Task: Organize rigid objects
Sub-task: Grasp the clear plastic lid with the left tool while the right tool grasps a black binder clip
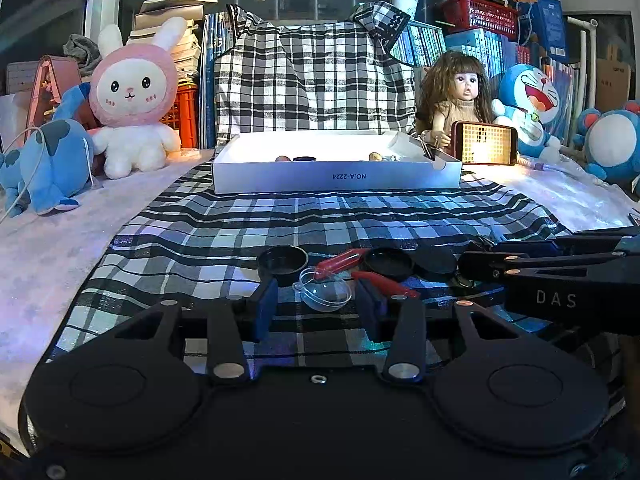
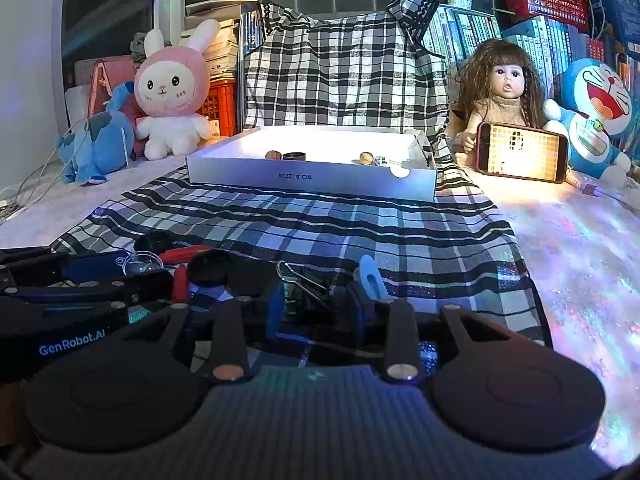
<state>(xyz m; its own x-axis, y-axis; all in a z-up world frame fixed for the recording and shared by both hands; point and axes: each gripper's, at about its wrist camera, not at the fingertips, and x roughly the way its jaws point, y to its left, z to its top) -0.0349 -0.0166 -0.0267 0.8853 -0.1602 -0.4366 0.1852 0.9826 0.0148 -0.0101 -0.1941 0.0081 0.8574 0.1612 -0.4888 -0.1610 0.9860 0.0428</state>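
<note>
Left gripper (image 1: 316,300) sits with jaws apart around the clear plastic half-dome (image 1: 325,290), not pinching it. Right gripper (image 2: 318,304), also apart, straddles the black metal binder clip (image 2: 300,286). White cardboard tray (image 1: 336,178) lies straight ahead, well beyond both.

Box (image 1: 336,178) behind small items (image 1: 386,264) on cloth (image 1: 320,220), doll (image 1: 460,92) right of box

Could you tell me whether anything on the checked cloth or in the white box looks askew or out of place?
Nothing looks spilled or broken. The white box lies slightly skewed on the cloth, its printed label upside down from here. The clear half-dome, red clips and black lids lie in a loose jumble near the grippers, not yet boxed.
</note>
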